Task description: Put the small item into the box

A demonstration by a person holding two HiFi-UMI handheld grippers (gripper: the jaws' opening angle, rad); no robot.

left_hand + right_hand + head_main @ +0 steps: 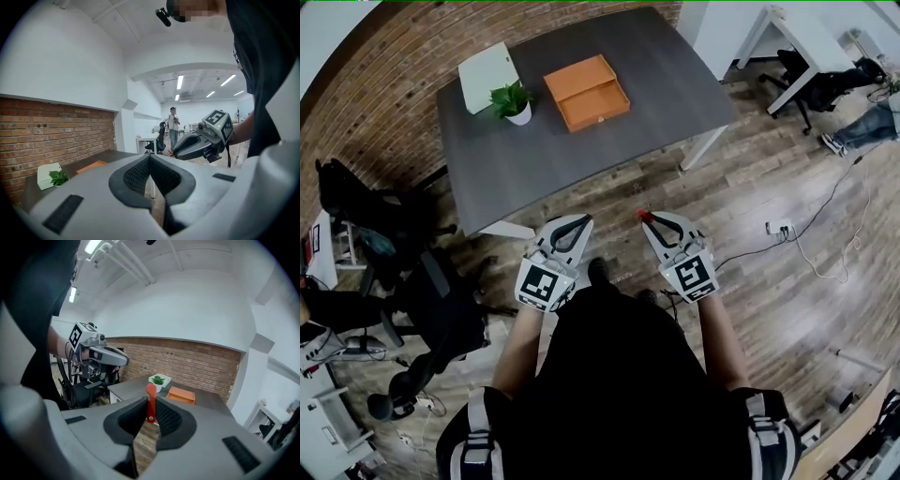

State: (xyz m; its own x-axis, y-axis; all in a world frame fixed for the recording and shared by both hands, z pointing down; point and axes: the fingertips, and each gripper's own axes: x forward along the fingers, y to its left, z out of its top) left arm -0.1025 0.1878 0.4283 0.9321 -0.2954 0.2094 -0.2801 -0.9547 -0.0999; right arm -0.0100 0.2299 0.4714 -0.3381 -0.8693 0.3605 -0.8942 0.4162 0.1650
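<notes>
Since we stand on the wood floor (750, 187), well apart from the near edge of the dark table (609, 159), the task is only partly under way. The small item is in hand; carrying it over and dropping it in are left.

Along the table's far side, left to right, sit a flat white box (487, 75) at the far left corner, a potted plant (514, 99) just beside it, then the orange box (587, 92) near the middle of the far edge. It looks open from above, and we see nothing lying in it.

Closer to us, the left gripper (584, 221) has its jaws pressed together on nothing. The right gripper (649, 217) pinches the small item, a red tab (150, 401), upright between its pads and far from the orange box.

Only the head view shows the box's open top, and there the tab is just a red speck. The right gripper view shows the tab's rounded end and small hole, but the box only side-on. The left gripper view shows a person (173, 125) standing deep in the room, whom the right gripper view lacks.
</notes>
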